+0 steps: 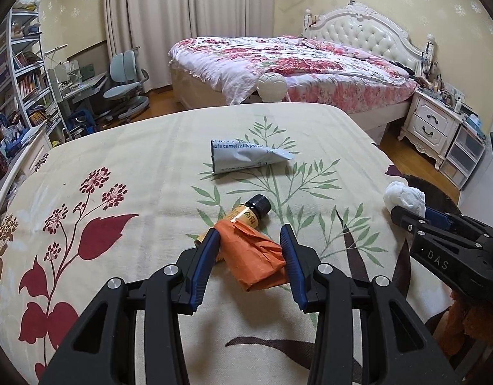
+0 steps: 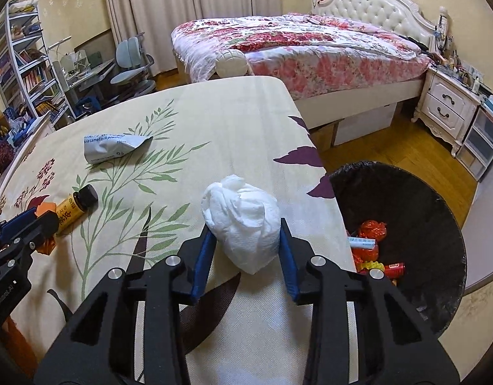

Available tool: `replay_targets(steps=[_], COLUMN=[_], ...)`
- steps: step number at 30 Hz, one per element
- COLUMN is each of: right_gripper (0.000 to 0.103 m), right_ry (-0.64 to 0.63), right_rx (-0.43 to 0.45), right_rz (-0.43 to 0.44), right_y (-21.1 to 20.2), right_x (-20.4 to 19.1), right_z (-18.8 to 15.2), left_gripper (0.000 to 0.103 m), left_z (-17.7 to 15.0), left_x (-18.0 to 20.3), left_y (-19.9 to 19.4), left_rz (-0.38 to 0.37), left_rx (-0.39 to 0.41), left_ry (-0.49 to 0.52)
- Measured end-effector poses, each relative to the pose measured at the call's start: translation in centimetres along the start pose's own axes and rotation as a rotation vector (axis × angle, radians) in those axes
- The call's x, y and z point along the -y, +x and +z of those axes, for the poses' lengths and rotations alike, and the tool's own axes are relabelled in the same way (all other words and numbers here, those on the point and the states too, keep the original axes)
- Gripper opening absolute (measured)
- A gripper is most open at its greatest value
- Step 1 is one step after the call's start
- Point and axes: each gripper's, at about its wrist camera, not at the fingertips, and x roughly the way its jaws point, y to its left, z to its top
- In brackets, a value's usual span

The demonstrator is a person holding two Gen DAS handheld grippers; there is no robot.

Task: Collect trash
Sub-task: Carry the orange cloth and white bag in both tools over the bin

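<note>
Tissue wad, soft, light, crushable, is bracketed mid-body by wide right claw on surface beside bin. Orange wrapper, beside bottle, is flanked by wide left claw; contact cannot be told.

**Hidden and cut off**

The bottle is partly covered by the orange wrapper, so only its cap end and a strip of label show. The pouch's print is cut short by a fold. In the right wrist view, the bin's near rim runs behind the right tool, and the small print on the trash inside it is unreadable.
</note>
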Motion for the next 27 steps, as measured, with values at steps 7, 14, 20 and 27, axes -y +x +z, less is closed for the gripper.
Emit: replay_targets(steps=[7, 14, 20, 27], right_gripper=[0.036, 0.036, 0.036, 0.036], right_ry=[0.028, 0.083, 0.133, 0.183], right_rx=[0.039, 0.066, 0.076, 0.087], right_rz=[-0.04, -0.12, -0.184, -0.219], right_y=[-2.5, -4.8, -5.6, -5.9], right_x=[2.1, 5.9, 9.3, 12.3], right_z=[-1.1, -2.3, -3.1, -3.5], left_gripper=[0.042, 0.042, 0.042, 0.042], left_z=[0.0, 0.0, 0.3, 0.8], left_x=[2.6, 7.2, 11.2, 15.5], left_y=[-0.7, -1.0, -0.8, -0.3], left_rz=[-0.045, -0.121, -0.179, -0.224], left_rx=[0.019, 0.035, 0.046, 0.069], left_ry=[0.032, 0.091, 0.139, 0.192])
